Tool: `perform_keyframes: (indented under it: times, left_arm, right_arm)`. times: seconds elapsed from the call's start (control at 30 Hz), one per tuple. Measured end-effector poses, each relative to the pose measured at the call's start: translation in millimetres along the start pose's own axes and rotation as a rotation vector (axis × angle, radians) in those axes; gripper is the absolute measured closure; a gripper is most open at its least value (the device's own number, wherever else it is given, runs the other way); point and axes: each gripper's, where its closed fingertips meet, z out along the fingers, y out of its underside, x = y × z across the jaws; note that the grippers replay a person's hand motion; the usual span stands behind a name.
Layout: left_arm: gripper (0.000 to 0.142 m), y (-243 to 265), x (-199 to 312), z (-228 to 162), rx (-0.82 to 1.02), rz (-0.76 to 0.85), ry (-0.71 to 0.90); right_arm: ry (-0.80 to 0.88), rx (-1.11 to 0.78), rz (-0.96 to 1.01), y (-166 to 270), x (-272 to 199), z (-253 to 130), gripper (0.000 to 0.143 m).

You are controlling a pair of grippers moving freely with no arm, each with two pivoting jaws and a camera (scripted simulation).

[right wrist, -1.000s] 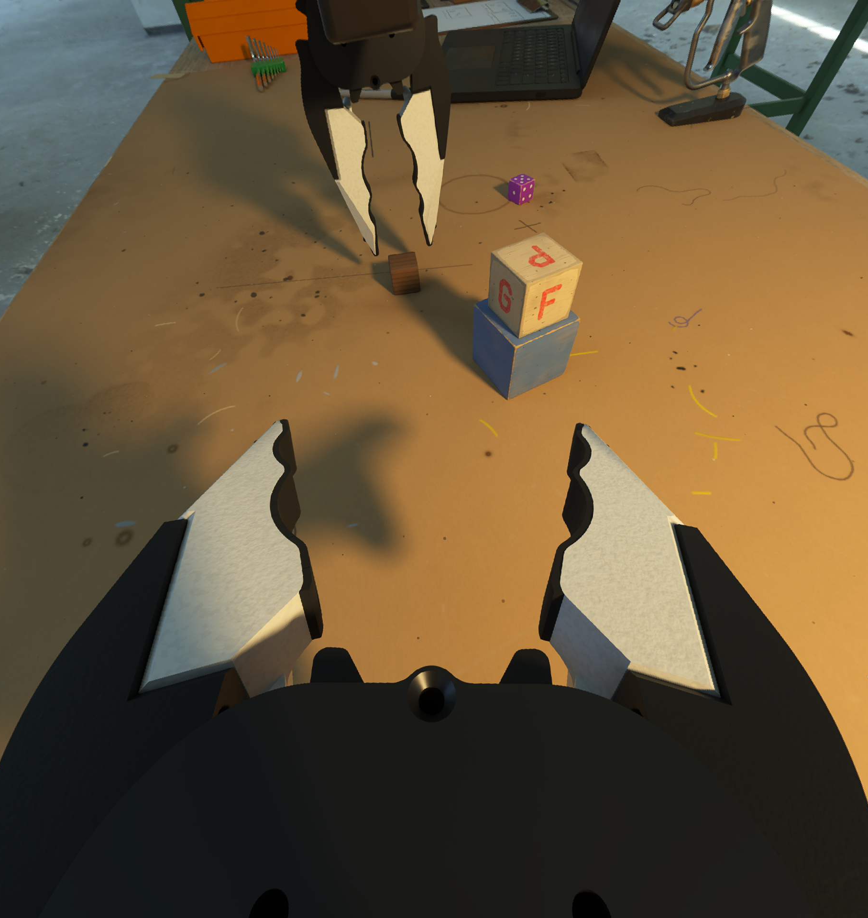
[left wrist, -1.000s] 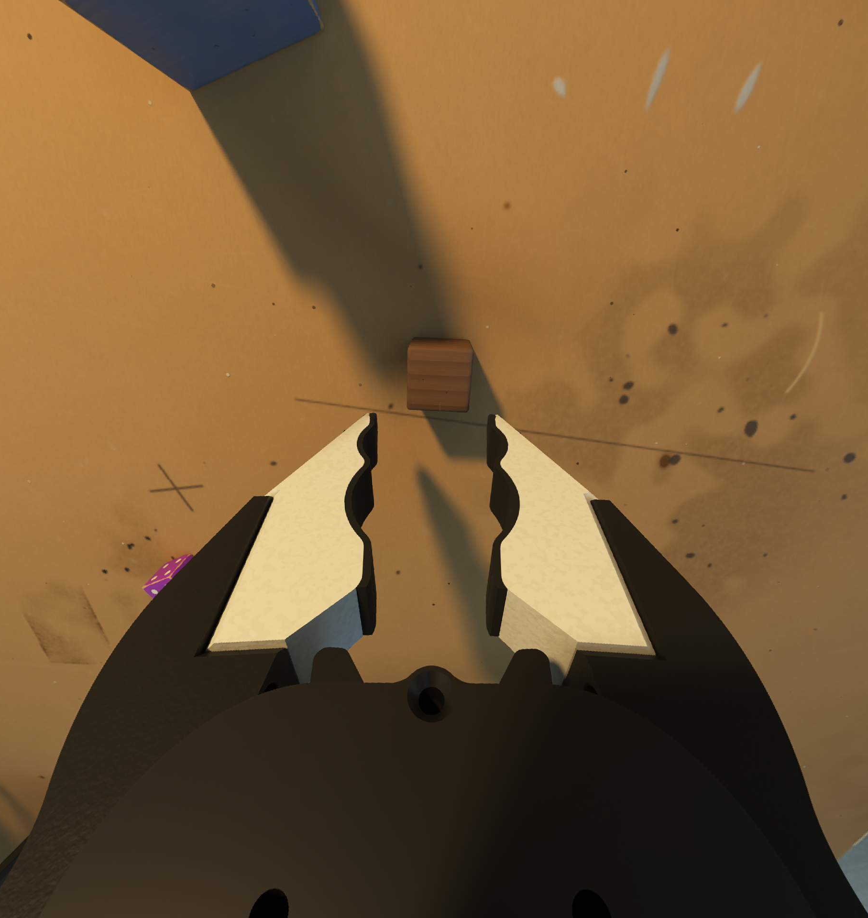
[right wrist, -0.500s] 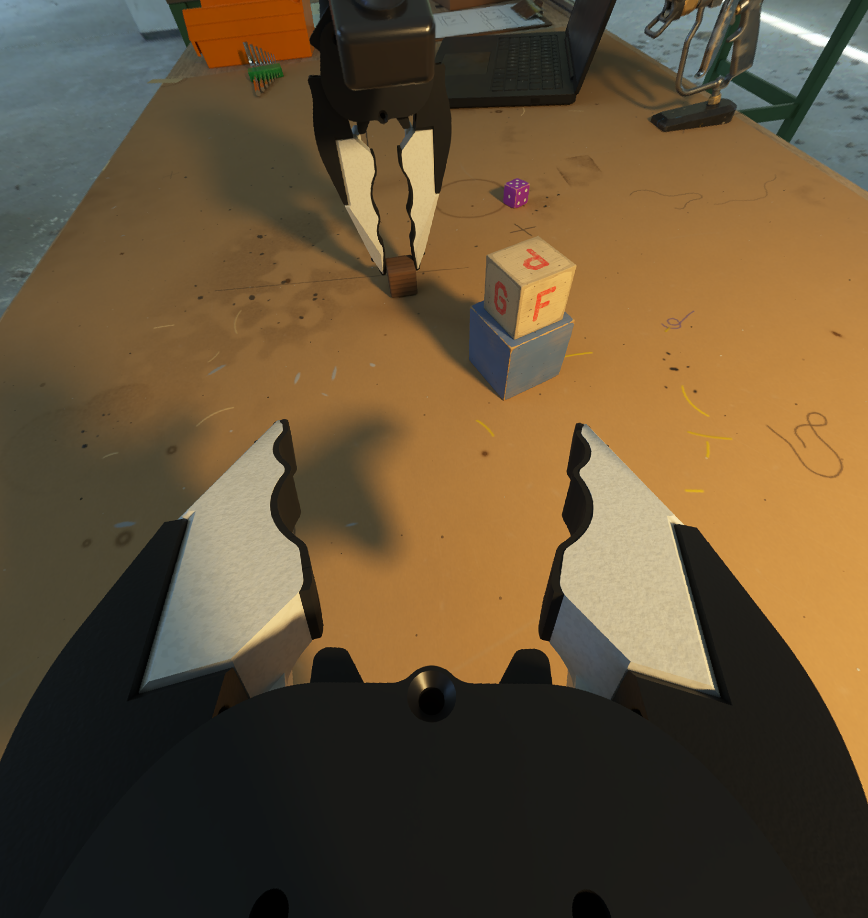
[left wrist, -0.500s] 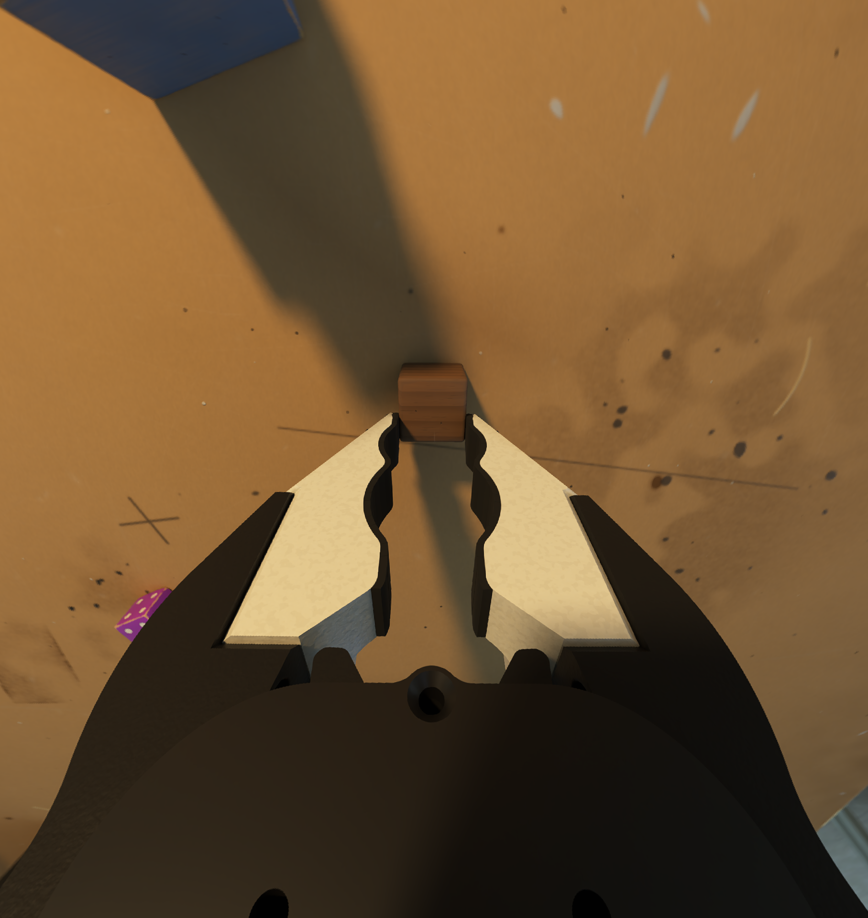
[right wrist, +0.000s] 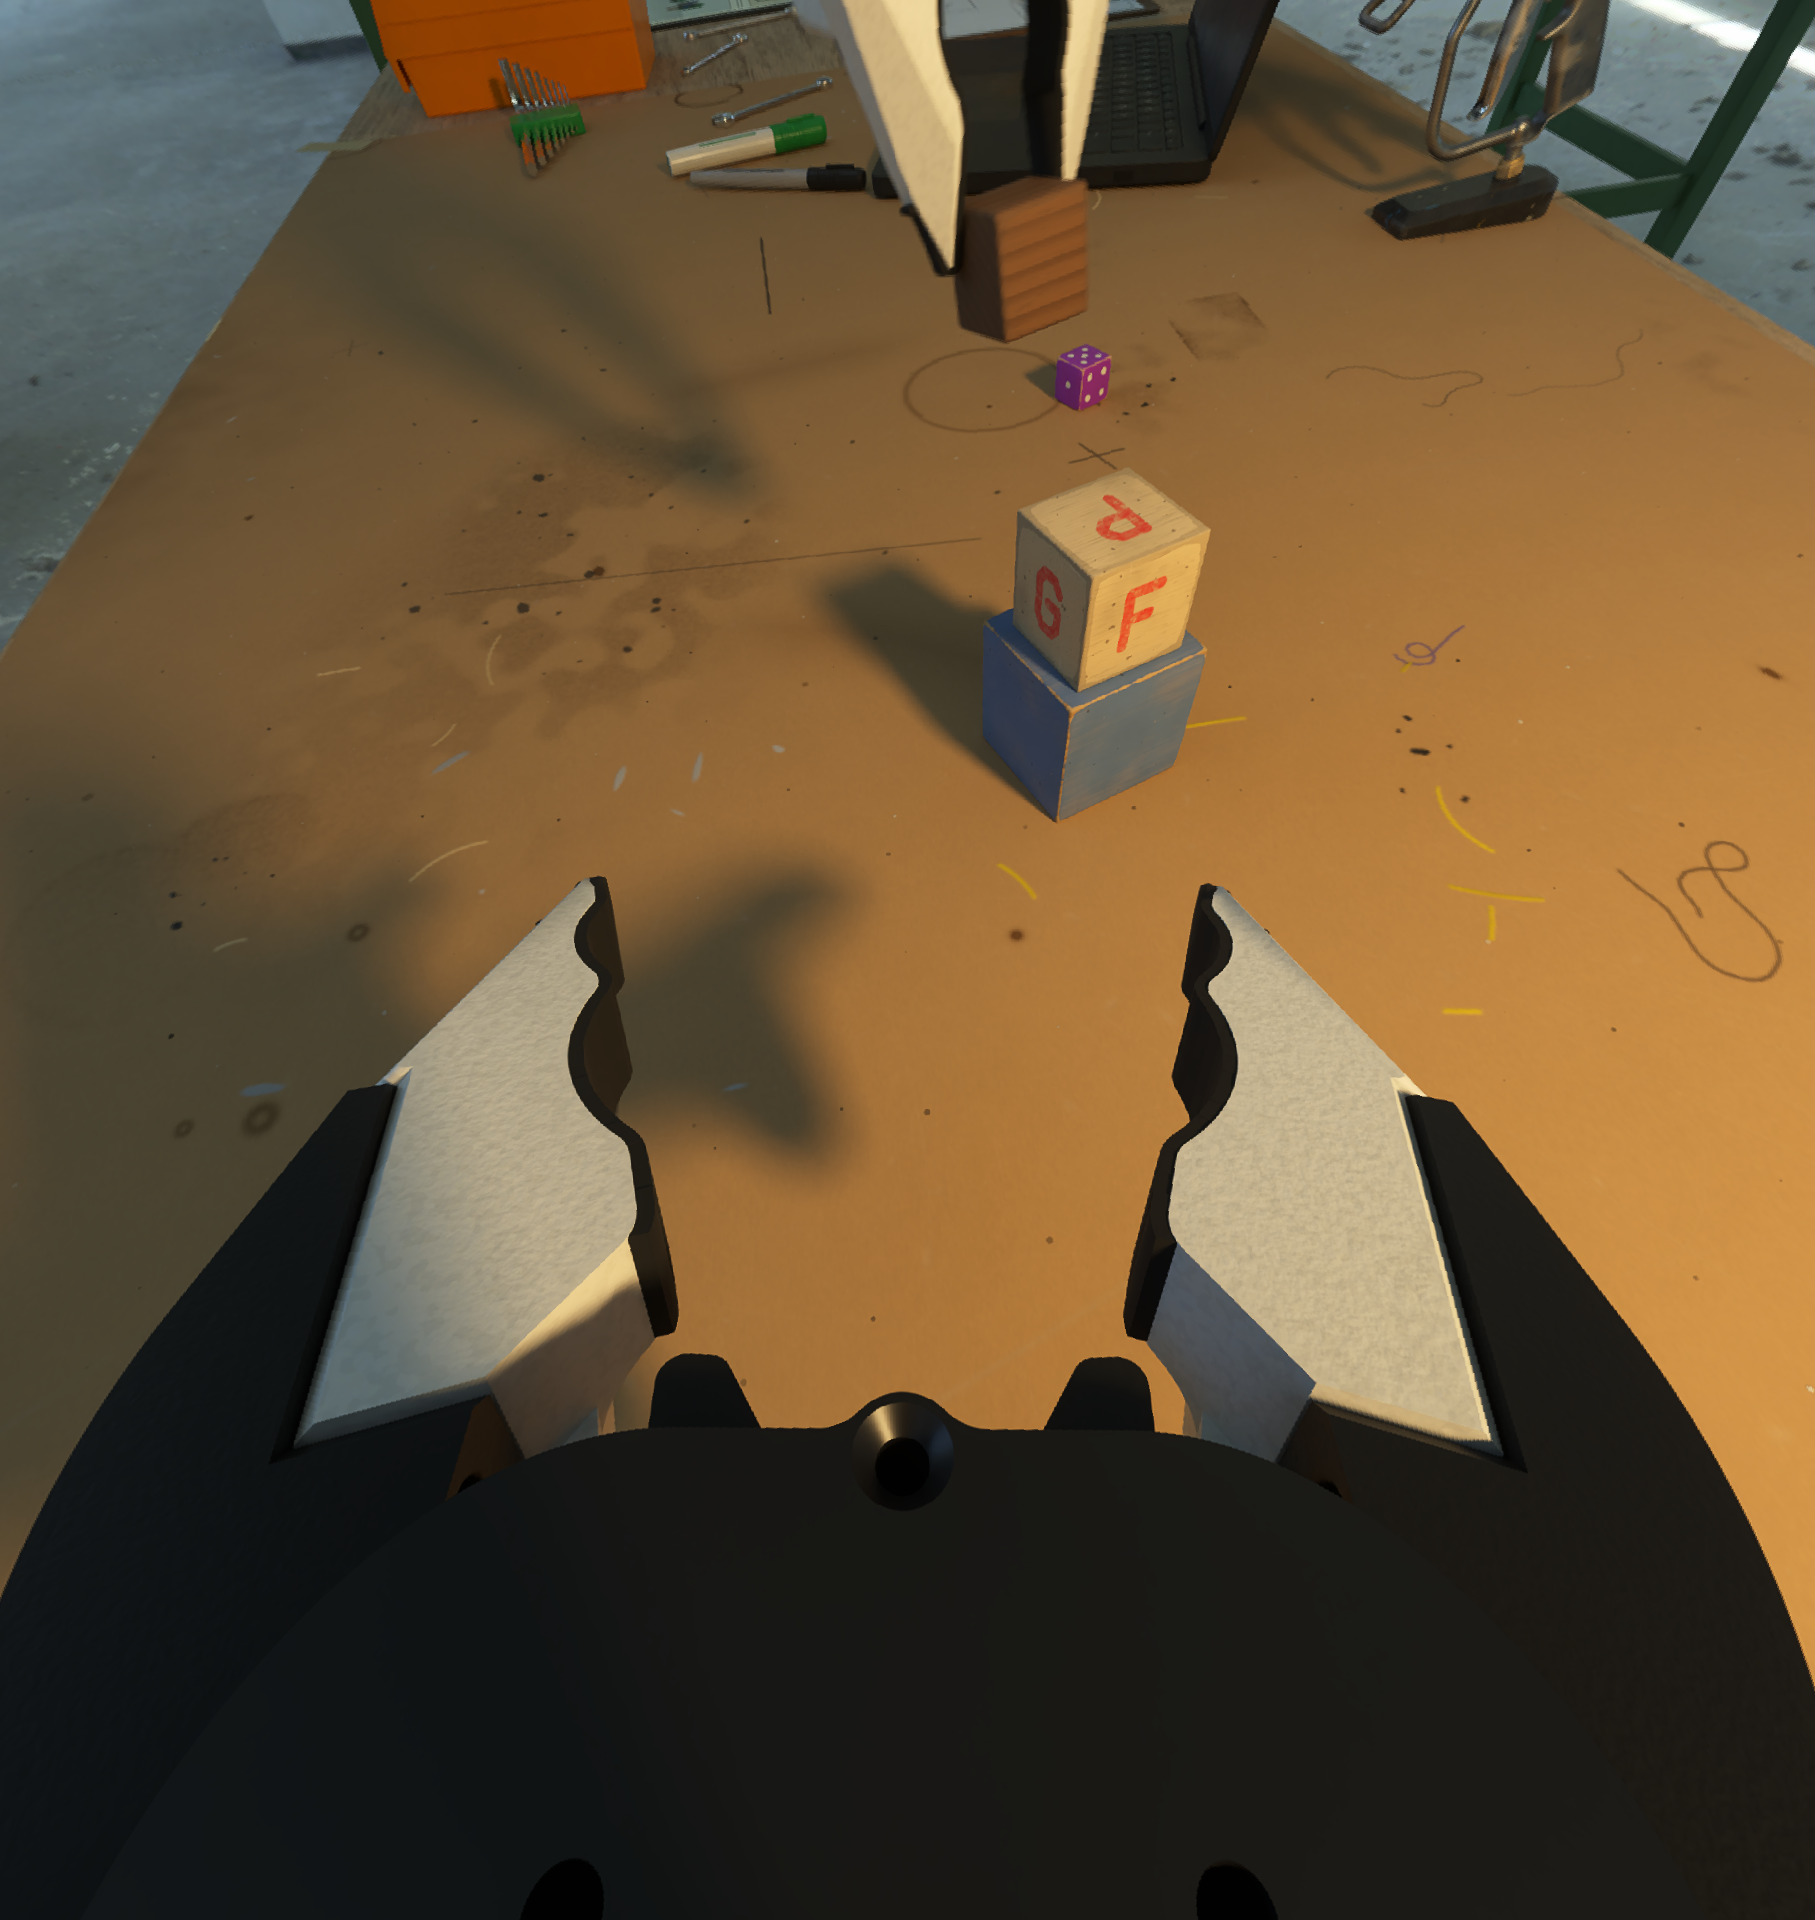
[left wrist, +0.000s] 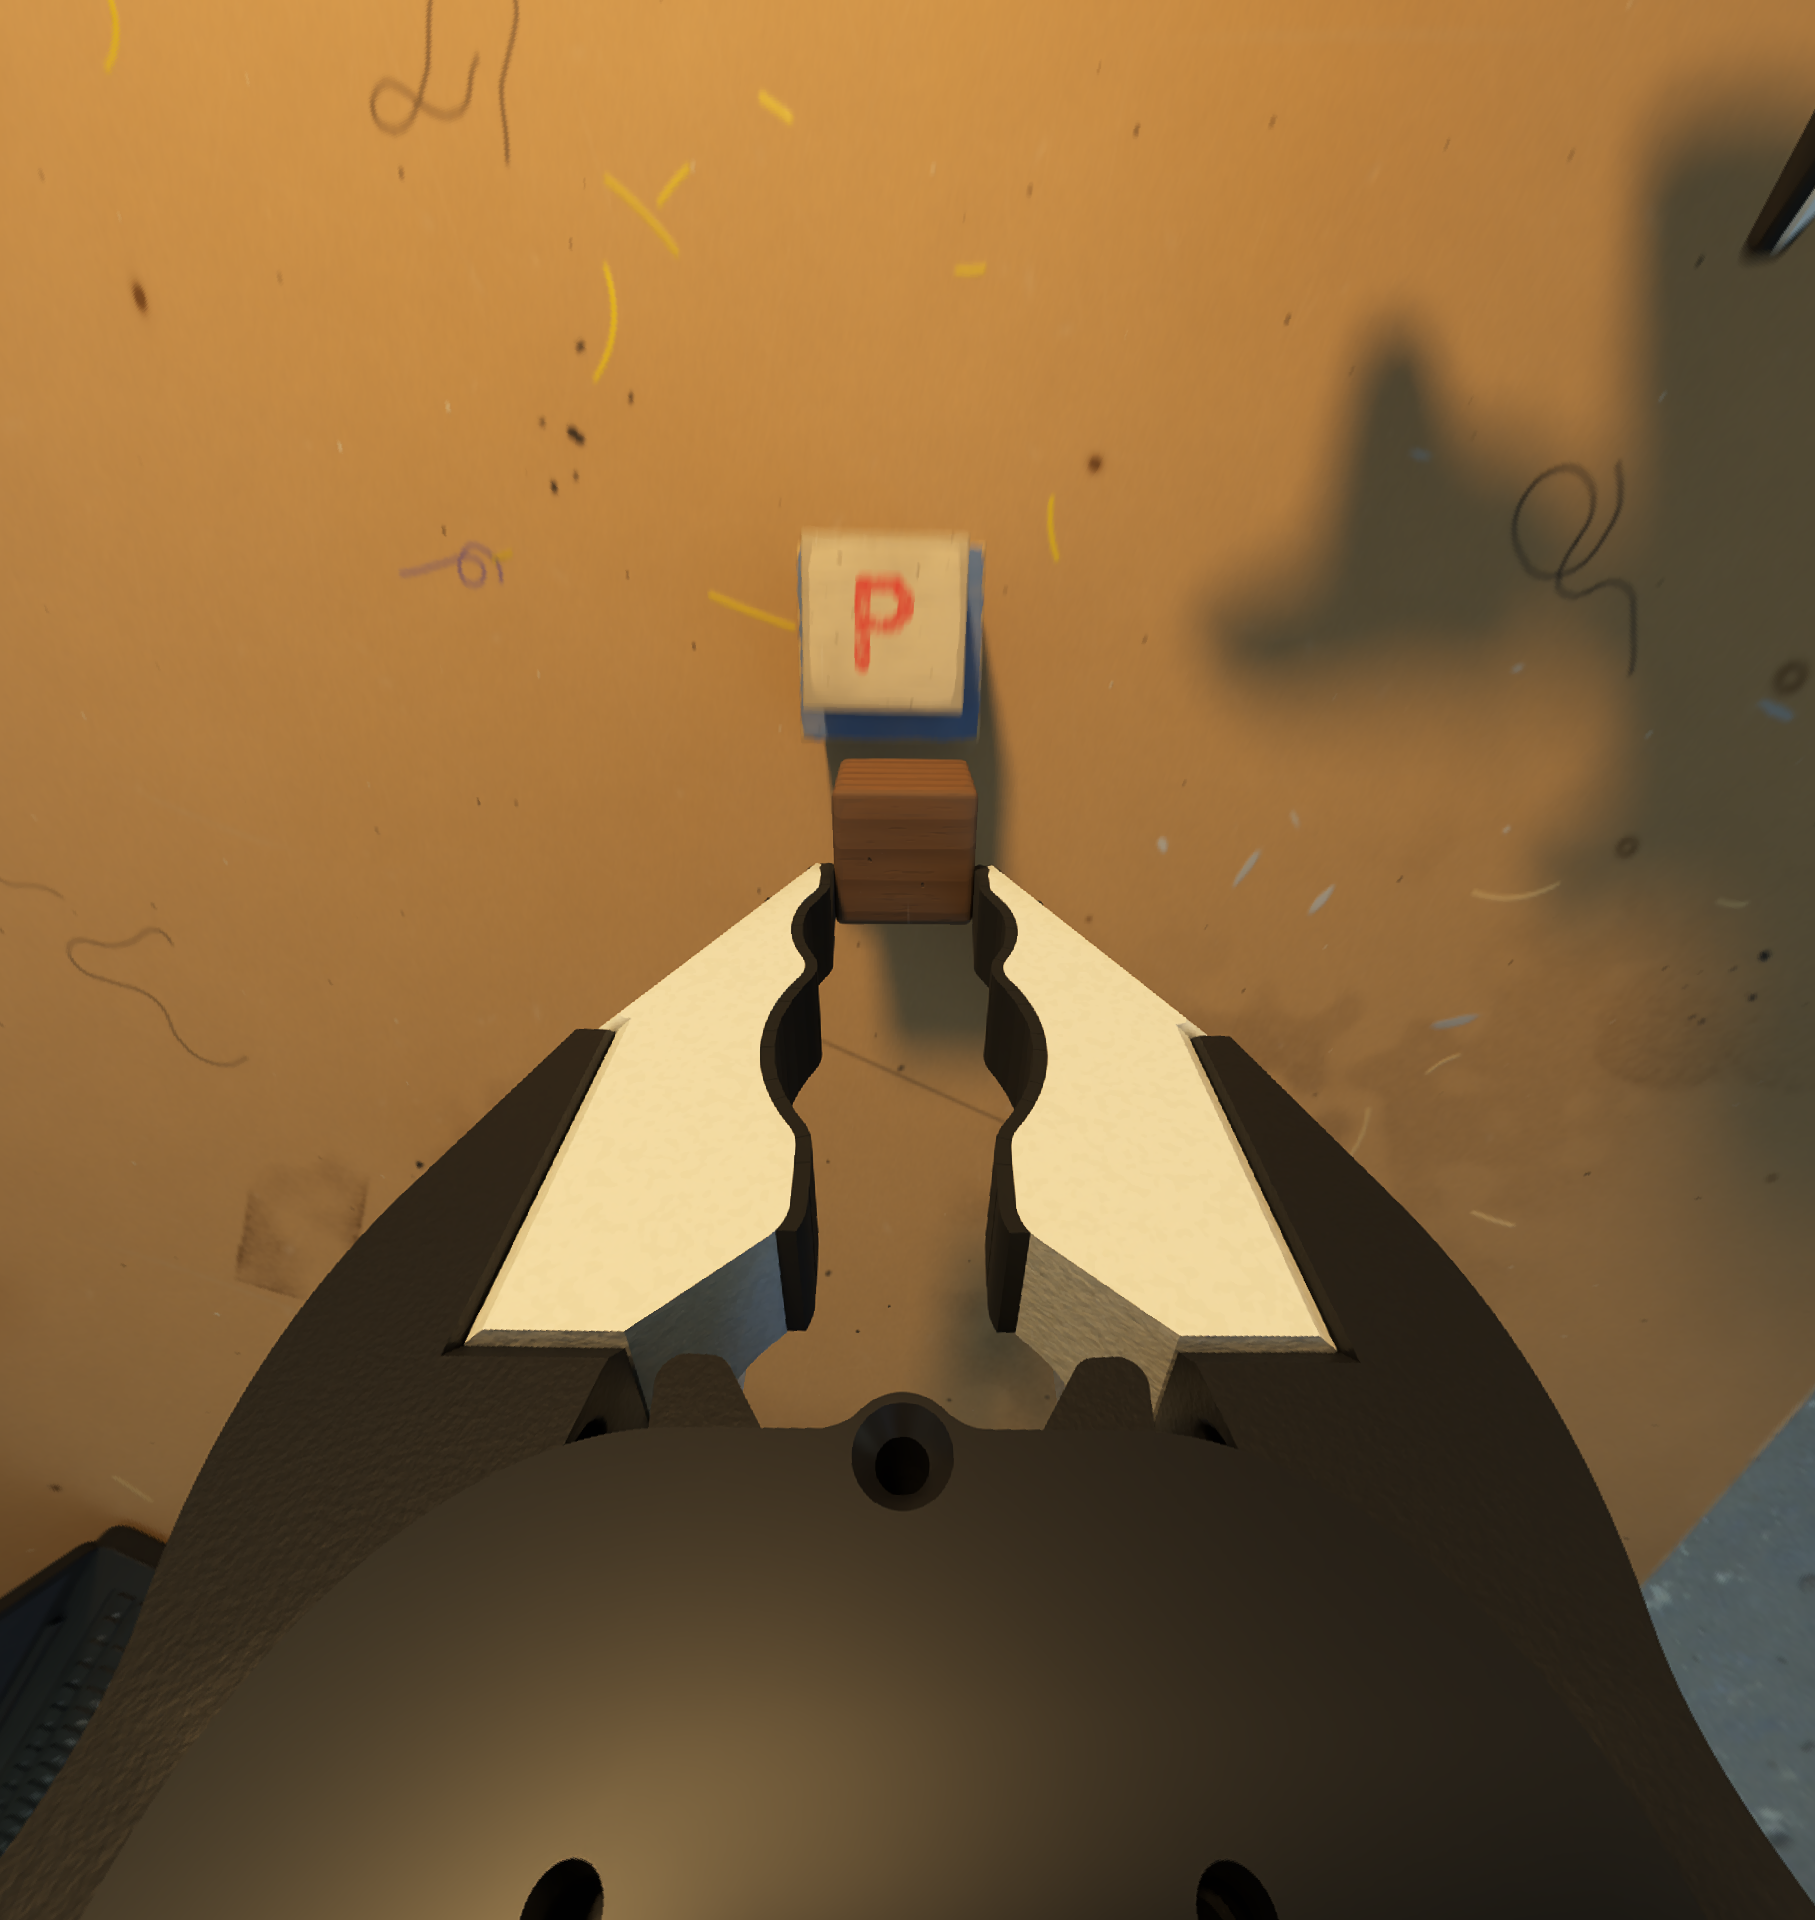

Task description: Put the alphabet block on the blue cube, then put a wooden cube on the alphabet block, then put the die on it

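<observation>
Since half a second ago, your left gripper [left wrist: 903, 868] has lifted the wooden cube [left wrist: 903, 840] off the brown, stained bench [right wrist: 259, 727], which stands on a grey floor. It points down, closed on the cube at the fingertips, above and just short of the alphabet block [left wrist: 882, 620] on the blue cube [right wrist: 1090, 732]. Your right gripper [right wrist: 898, 883] hovers wide open, holding nothing. You see the purple die [right wrist: 1082, 376] behind the stack.

orange box [right wrist: 513, 47], laptop [right wrist: 1142, 104], poss. hex keys [right wrist: 541, 120]
</observation>
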Motion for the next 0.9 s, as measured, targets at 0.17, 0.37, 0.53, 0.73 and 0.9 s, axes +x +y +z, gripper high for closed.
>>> perform_keyframes:
  times: [0.17, 0.37, 0.53, 0.73, 0.9]
  left_arm:
    - [0.116, -43, 2, 8, -0.044, -0.024, -0.007]
    - [0.116, -51, 0, 31, -0.095, -0.051, -0.015]
    - [0.116, -44, -2, 42, -0.131, -0.053, -0.023]
    - [0.116, -44, -3, 48, -0.136, -0.046, -0.009]
    - [0.116, -43, -3, 48, -0.141, -0.035, -0.008]
  right_arm:
    - [0.001, -0.008, 0.006, 2, 1, -1, 0.034]
    - [0.006, 0.017, 0.01, -1, 2, -9, 0.034]
    - [0.006, 0.027, 0.013, -3, 3, -12, 0.034]
    - [0.006, 0.023, 0.008, -4, 2, -12, 0.034]
    - [0.004, 0.025, 0.012, -3, 2, -11, 0.034]
